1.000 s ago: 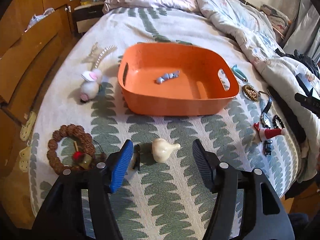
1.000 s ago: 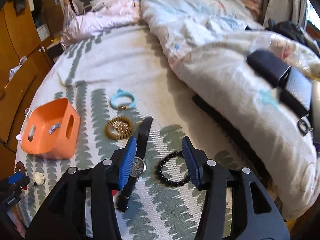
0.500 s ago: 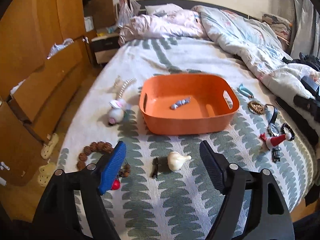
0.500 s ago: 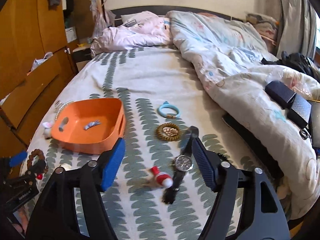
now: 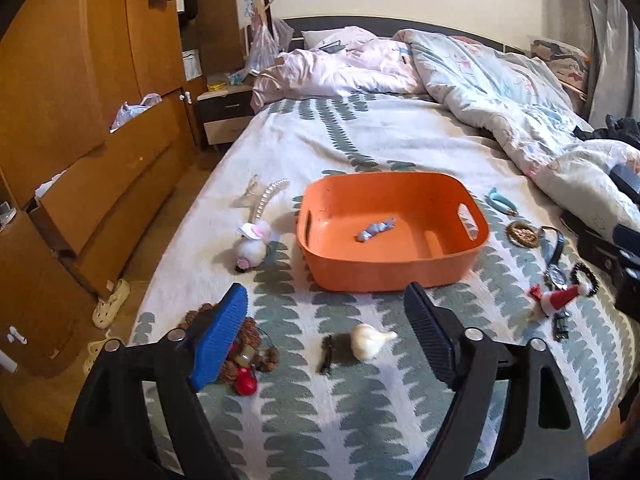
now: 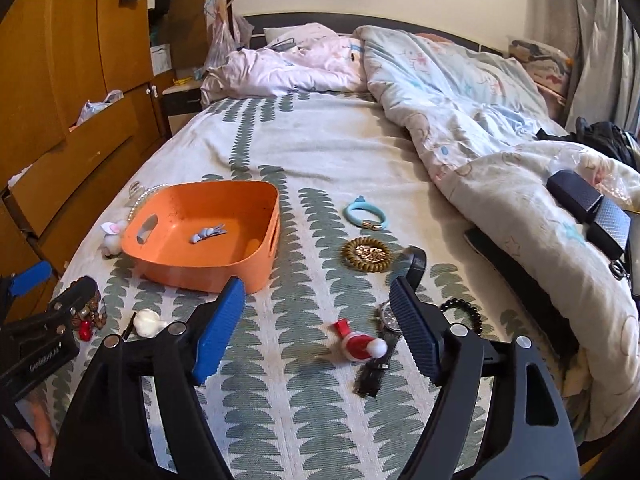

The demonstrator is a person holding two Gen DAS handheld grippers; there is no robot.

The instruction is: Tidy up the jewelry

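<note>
Your left gripper (image 5: 326, 334) hangs above the near end of the bed (image 5: 360, 136) with its jaws spread wide and nothing between them. Below the gap lie a cream shell-shaped piece (image 5: 370, 341) and, just beside it on its left, a small dark clip (image 5: 327, 354). Partly behind the blue left finger (image 5: 220, 338) sits a brown bead bracelet (image 5: 256, 344) with a red bead at its near side.

Your right gripper (image 6: 316, 326) is also above the bed, jaws wide apart and holding nothing. Between them from this view lies a red Santa-hat clip (image 6: 360, 344), touching or just beside a watch (image 6: 386, 320) whose black strap runs toward you. A black bead bracelet (image 6: 466, 312) lies just right of the watch, partly behind the right finger.

The orange bin (image 5: 394, 276) stands in the middle of the bed, farther off than both grippers. Inside it rests one blue hair clip (image 5: 376, 230). To the bin's left are a white pom-pom piece (image 5: 252, 250) and a pearl strand (image 5: 270, 196). To its right, well apart from it, lie a turquoise bracelet (image 6: 365, 214) and, nearer you, a gold coil tie (image 6: 366, 256).

A rumpled quilt (image 6: 480, 120) covers the bed's right side. A wooden wardrobe (image 5: 80, 100) stands along the left.
</note>
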